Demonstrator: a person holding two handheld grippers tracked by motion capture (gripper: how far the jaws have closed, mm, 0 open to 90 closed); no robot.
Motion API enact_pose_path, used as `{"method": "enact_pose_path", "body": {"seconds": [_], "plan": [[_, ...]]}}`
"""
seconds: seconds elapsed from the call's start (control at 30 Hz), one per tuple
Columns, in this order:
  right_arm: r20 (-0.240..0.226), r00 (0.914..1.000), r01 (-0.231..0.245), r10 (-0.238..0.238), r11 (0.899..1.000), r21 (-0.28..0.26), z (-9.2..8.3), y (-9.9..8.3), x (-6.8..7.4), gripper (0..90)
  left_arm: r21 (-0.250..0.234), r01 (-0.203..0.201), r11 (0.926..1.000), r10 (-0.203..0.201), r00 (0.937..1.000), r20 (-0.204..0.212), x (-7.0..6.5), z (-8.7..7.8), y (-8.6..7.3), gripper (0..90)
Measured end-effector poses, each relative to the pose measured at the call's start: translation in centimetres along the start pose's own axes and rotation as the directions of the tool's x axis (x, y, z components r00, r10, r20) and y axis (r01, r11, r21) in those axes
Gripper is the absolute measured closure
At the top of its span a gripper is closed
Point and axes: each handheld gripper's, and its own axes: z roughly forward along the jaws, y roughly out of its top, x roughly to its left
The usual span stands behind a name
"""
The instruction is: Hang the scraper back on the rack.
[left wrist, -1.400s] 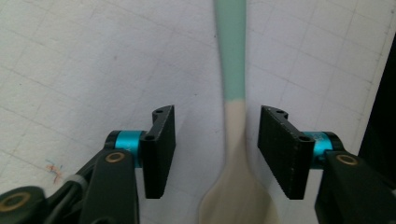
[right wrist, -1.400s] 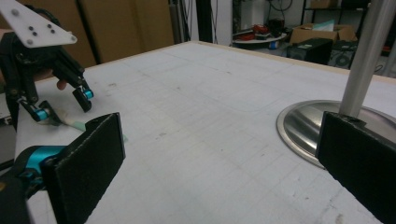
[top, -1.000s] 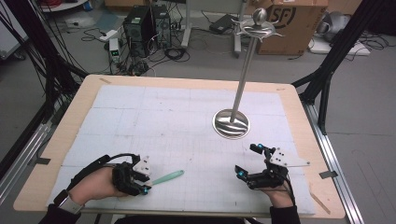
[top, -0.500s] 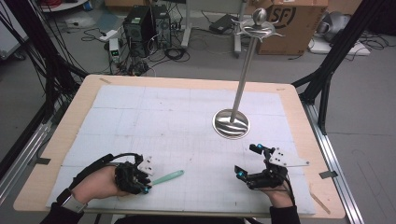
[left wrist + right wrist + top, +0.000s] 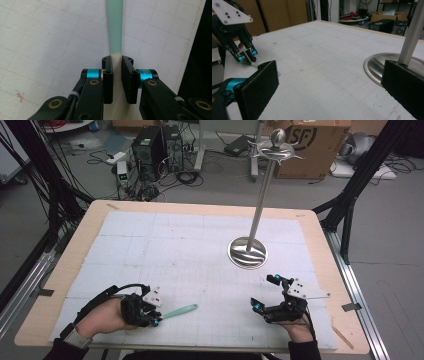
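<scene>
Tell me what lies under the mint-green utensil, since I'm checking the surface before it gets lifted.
The mint-green utensil lies on the white gridded mat covering the wooden table. The left gripper, whose jaws have just been closing, grips its pale end, hiding the mat there.

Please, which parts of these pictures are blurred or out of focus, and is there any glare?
In the left gripper view the green handle is soft and smeared, while the left gripper and the mat grid are sharp. In the right gripper view the near pads look slightly soft. In the high view the metal stand's base reflects light.
</scene>
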Motion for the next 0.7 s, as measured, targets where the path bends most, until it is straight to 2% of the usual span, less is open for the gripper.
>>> {"method": "enact_pose_path", "body": {"seconds": [0.17, 0.27, 0.4, 0.57, 0.7], "plan": [[0.003, 1.0000, -0.004, 0.004, 1.000, -0.002, -0.1, 0.0, -0.1, 0.2, 0.006, -0.006, 1.0000, 0.006, 0.9999, -0.012, -0.1, -0.1, 0.1, 80.6], [0.002, 1.0000, -0.008, 0.008, 1.000, -0.006, -0.1, 0.0, -0.1, 0.2, -0.008, -0.006, 0.9999, 0.006, 0.9997, -0.023, -0.1, -0.6, 0.0, 80.6], [0.004, 1.0000, -0.001, 0.001, 1.000, -0.004, -0.1, 0.0, -0.1, 0.2, -0.049, 0.001, 0.9988, -0.002, 0.9997, -0.024, -0.1, -1.4, -0.2, 80.6], [0.004, 1.0000, -0.006, 0.006, 1.000, 0.004, 0.0, 0.0, -0.1, 0.2, -0.106, -0.003, 0.9943, -0.002, 0.9989, -0.047, -0.1, -2.3, -0.4, 80.7], [0.005, 1.0000, -0.005, 0.005, 1.000, -0.002, -0.1, 0.0, -0.1, 0.2, -0.158, 0.009, 0.9874, -0.018, 0.9982, -0.058, -0.1, -2.9, -0.4, 80.6]]}}
